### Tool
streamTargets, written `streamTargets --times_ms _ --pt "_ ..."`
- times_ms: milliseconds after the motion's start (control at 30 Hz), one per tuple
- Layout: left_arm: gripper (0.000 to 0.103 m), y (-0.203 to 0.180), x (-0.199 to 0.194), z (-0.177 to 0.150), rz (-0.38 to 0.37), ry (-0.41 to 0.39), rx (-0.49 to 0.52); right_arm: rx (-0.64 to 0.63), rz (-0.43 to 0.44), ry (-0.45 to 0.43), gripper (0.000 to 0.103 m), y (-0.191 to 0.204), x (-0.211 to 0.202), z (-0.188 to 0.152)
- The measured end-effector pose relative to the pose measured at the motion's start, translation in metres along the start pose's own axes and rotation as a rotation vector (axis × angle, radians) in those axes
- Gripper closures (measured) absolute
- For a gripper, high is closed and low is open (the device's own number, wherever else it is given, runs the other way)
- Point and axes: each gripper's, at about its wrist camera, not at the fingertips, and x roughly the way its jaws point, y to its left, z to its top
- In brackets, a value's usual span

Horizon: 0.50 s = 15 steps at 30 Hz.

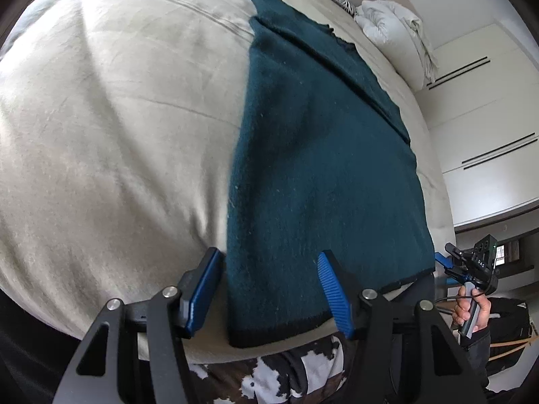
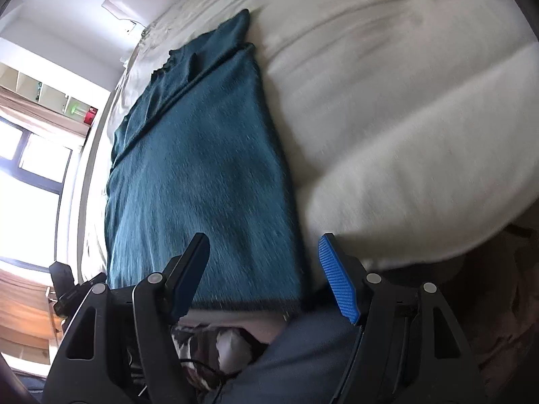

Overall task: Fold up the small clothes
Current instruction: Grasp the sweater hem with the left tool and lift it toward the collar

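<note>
You have one teal sweater (image 1: 323, 168) in front of you, folded into a long strip on the beige bed (image 1: 101, 134), its dark-trimmed hem at the near edge and its long axis running straight away toward the headboard. Your two claws hang over that hem: the left gripper (image 1: 269, 289) and right gripper (image 2: 262, 276) both stand apart, pinching nothing.

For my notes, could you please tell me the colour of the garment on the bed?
Dark teal garment with a black hem; clearest in the left wrist view.
</note>
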Motion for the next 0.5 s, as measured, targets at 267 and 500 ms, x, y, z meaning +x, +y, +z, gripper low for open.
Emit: streamTargets --times_ms 267,500 --pt "0.064 -0.004 0.004 -0.001 0.030 0.029 0.022 0.048 0.002 0.085 0.043 -0.016 0.011 -0.011" --pt "0.095 -0.002 0.009 -0.008 0.017 0.069 0.018 0.042 0.016 0.122 0.075 -0.016 0.023 -0.019"
